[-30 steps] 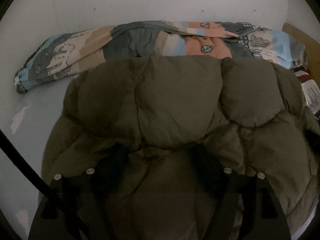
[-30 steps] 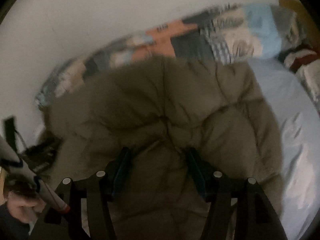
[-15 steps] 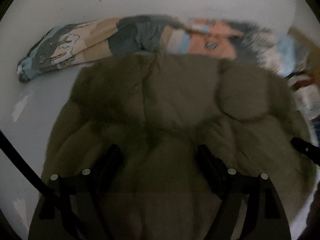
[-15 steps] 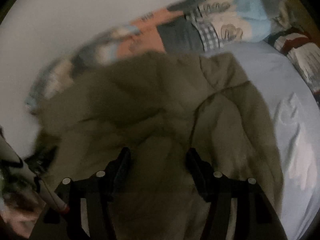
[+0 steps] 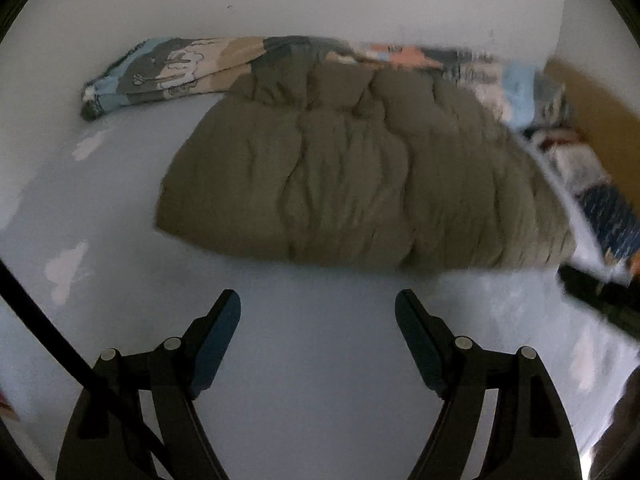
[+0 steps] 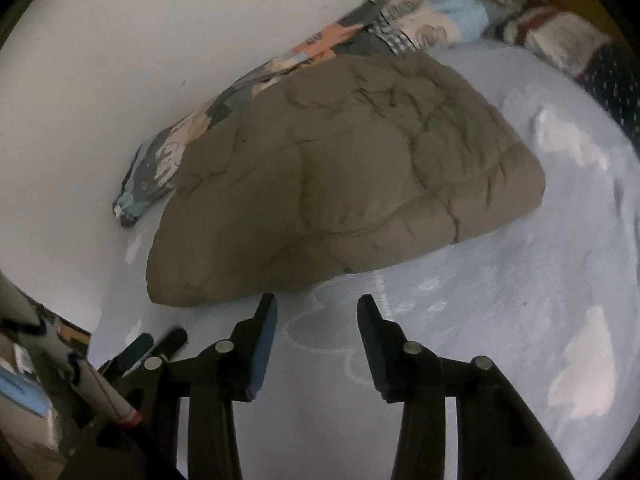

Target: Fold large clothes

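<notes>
An olive quilted puffer jacket (image 5: 360,176) lies folded into a thick bundle on the pale blue bed sheet (image 5: 304,360); it also fills the middle of the right wrist view (image 6: 344,184). My left gripper (image 5: 318,304) stands open over bare sheet, short of the jacket's near edge. Open too, my right gripper (image 6: 316,308) hovers just in front of the bundle's near edge, nothing between its fingers. The other gripper's dark tips (image 6: 160,344) show at lower left in the right wrist view.
A rolled patchwork blanket (image 5: 192,68) runs along the white wall behind the jacket. More bedding and dark patterned fabric (image 5: 608,216) pile up at the right by a brown headboard (image 5: 592,96). Cloud prints dot the sheet (image 6: 520,320).
Both grippers have let go of the jacket and pulled back toward me. The jacket, held up close before, now lies folded on the bed.
</notes>
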`<state>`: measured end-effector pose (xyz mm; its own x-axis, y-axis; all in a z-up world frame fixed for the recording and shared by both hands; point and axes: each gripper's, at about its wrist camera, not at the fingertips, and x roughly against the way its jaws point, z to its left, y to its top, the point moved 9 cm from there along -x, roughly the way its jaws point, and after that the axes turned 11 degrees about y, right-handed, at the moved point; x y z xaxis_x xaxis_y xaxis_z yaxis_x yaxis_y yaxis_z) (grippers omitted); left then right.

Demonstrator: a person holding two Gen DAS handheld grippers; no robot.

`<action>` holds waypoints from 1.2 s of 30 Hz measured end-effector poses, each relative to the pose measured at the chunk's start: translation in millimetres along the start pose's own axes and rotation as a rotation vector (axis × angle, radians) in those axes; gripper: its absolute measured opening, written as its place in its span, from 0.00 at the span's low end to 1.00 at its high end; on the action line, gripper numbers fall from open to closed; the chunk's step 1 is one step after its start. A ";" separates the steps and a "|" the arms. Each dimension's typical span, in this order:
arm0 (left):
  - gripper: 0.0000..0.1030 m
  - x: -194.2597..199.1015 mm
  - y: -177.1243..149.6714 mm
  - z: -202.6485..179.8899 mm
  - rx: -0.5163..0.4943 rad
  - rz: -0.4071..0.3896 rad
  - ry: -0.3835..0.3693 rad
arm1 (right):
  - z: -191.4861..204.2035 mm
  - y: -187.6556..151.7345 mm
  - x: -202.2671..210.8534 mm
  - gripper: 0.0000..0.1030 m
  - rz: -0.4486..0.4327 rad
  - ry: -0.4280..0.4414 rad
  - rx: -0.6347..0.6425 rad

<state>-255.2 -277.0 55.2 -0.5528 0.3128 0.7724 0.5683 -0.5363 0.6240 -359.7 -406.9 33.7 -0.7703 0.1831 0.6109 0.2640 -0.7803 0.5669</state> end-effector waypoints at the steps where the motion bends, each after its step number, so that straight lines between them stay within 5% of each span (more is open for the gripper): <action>1: 0.77 5.7 -4.2 3.4 -0.004 -0.005 0.014 | 10.3 -2.4 0.9 0.44 -0.001 0.011 0.027; 5: 0.77 38.2 -8.7 19.7 0.027 -0.001 0.024 | 26.0 -9.3 3.5 0.44 0.002 0.016 0.063; 9: 0.77 72.7 5.1 41.2 0.047 -0.126 0.079 | 27.9 -13.3 8.2 0.44 0.006 0.005 0.080; 18: 0.77 54.0 33.3 53.9 0.076 -0.114 0.054 | 13.4 20.0 44.4 0.44 -0.087 -0.028 0.032; 21: 0.77 36.8 45.4 52.8 0.089 -0.093 0.041 | -1.5 33.6 45.4 0.44 -0.146 -0.068 0.062; 26: 0.77 -5.3 60.6 39.4 0.111 -0.053 0.051 | -19.3 45.9 4.7 0.44 -0.113 -0.071 0.019; 30: 0.77 -41.0 69.6 26.1 0.084 -0.065 0.075 | -9.8 64.4 -30.3 0.44 -0.129 -0.077 0.111; 36: 0.77 -87.3 73.5 23.3 0.065 -0.038 0.101 | -25.4 53.6 -85.9 0.44 -0.048 -0.147 0.181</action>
<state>-151.0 -325.4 36.4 -0.6317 0.2496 0.7340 0.5819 -0.4729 0.6616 -294.2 -479.6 -2.5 -0.6949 0.3128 0.6475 0.3396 -0.6510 0.6789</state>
